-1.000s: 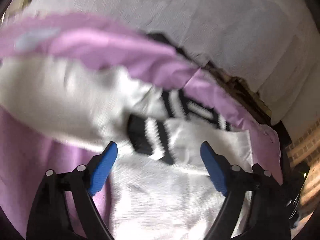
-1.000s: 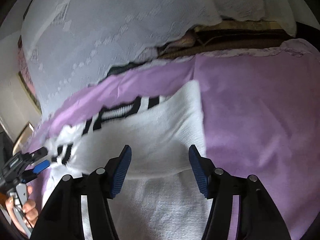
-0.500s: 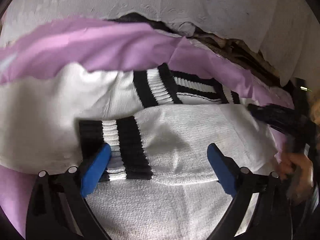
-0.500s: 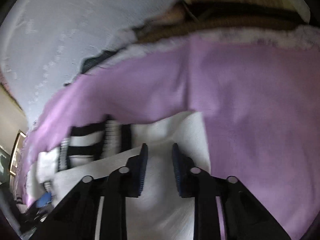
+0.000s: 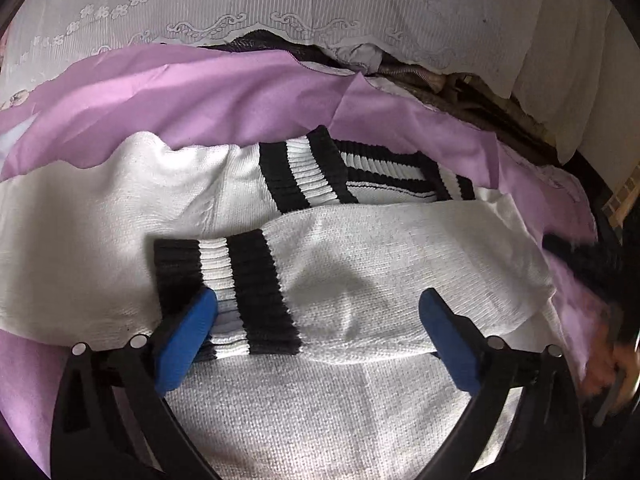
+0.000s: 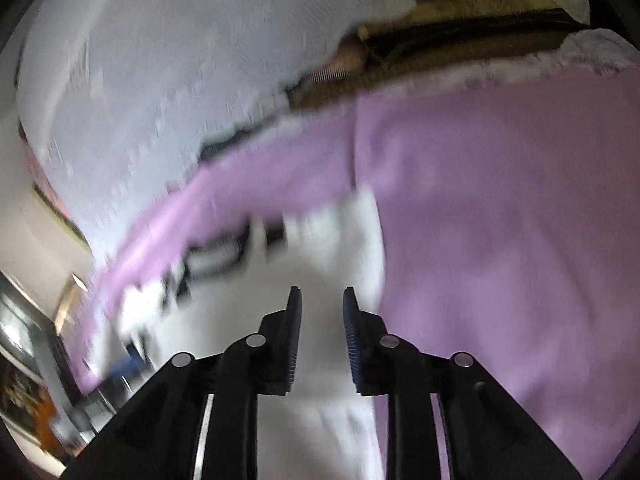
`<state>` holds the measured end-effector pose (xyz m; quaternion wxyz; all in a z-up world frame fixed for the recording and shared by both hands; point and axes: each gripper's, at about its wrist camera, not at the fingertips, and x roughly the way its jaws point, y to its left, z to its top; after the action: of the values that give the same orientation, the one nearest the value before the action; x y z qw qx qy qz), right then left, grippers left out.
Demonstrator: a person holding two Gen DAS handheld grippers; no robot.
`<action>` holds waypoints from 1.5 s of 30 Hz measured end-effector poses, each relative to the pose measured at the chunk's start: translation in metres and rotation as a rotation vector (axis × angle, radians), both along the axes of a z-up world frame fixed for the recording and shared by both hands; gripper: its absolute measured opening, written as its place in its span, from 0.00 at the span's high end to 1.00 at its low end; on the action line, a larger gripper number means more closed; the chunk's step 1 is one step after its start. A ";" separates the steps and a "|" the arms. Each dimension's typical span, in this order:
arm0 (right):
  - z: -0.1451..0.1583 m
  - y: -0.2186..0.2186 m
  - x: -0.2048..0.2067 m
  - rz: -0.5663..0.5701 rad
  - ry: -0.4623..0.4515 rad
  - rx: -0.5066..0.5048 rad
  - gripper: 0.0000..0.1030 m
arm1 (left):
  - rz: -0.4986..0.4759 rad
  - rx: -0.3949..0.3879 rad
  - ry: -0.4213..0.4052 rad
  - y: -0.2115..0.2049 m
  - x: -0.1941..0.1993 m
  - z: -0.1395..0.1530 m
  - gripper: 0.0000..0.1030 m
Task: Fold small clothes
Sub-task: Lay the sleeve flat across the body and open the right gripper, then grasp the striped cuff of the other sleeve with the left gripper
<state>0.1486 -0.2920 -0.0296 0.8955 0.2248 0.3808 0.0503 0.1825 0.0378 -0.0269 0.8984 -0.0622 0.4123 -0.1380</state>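
A white knit sweater point(image 5: 304, 420) with black-and-white striped cuffs lies on a purple cloth point(image 5: 200, 96). One sleeve point(image 5: 400, 280) is folded across its body, striped cuff point(image 5: 240, 292) to the left. My left gripper point(image 5: 316, 328) is open, its blue pads either side of that sleeve just above it. In the blurred right wrist view my right gripper point(image 6: 320, 320) has its jaws narrowed to a small gap over white sweater fabric point(image 6: 320, 420); whether it pinches any fabric is unclear.
A white lace cloth point(image 5: 320, 4) covers the back. A dark gap with brown fabric point(image 5: 480, 96) runs between it and the purple cloth point(image 6: 500, 220). My other gripper and a hand point(image 5: 608, 352) show blurred at the right edge of the left wrist view.
The right gripper narrowed from wide open to a small gap and is moving. The sleeve came to lie flat across the sweater; the left gripper stayed open above it.
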 end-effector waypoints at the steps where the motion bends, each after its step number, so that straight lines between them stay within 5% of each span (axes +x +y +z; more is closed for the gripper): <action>1: -0.016 0.004 -0.002 0.005 0.050 -0.028 0.78 | -0.001 0.007 0.000 -0.001 0.001 0.000 0.05; 8: -0.006 0.007 -0.034 -0.049 -0.008 -0.073 0.76 | -0.003 -0.036 -0.009 0.006 -0.003 0.002 0.05; 13: 0.027 0.011 -0.029 -0.072 -0.113 -0.123 0.75 | 0.043 -0.074 -0.037 0.022 -0.016 0.009 0.05; 15: 0.026 0.012 -0.010 -0.060 -0.085 -0.107 0.65 | 0.076 -0.090 -0.038 0.033 -0.021 0.011 0.05; 18: -0.012 0.007 0.023 -0.067 0.053 -0.051 0.62 | 0.111 -0.141 -0.014 0.057 -0.030 0.011 0.05; 21: -0.010 -0.001 0.013 -0.057 0.000 0.001 0.62 | 0.171 -0.157 -0.004 0.085 -0.039 0.011 0.05; 25: 0.011 0.006 -0.027 -0.107 -0.117 -0.124 0.33 | 0.268 -0.177 -0.006 0.138 -0.055 0.014 0.04; 29: 0.012 0.015 -0.050 -0.108 -0.142 -0.179 0.18 | 0.381 -0.230 0.016 0.198 -0.076 0.010 0.04; 33: 0.001 -0.002 -0.062 -0.140 -0.100 -0.073 0.18 | 0.465 -0.460 0.030 0.255 -0.083 0.005 0.04; 38: -0.019 -0.033 -0.087 -0.226 -0.100 0.169 0.18 | 0.588 -0.528 0.046 0.306 -0.066 -0.002 0.04; 42: -0.019 -0.031 -0.092 -0.237 -0.106 0.157 0.18 | 0.641 -0.582 0.043 0.334 -0.053 -0.009 0.04; 45: -0.019 -0.028 -0.091 -0.232 -0.098 0.134 0.18 | 0.649 -0.516 0.019 0.331 -0.038 -0.005 0.05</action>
<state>0.0581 -0.3195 -0.0486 0.8957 0.3241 0.3039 -0.0174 0.1444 0.3688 -0.0318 0.8463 -0.4135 0.3315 0.0543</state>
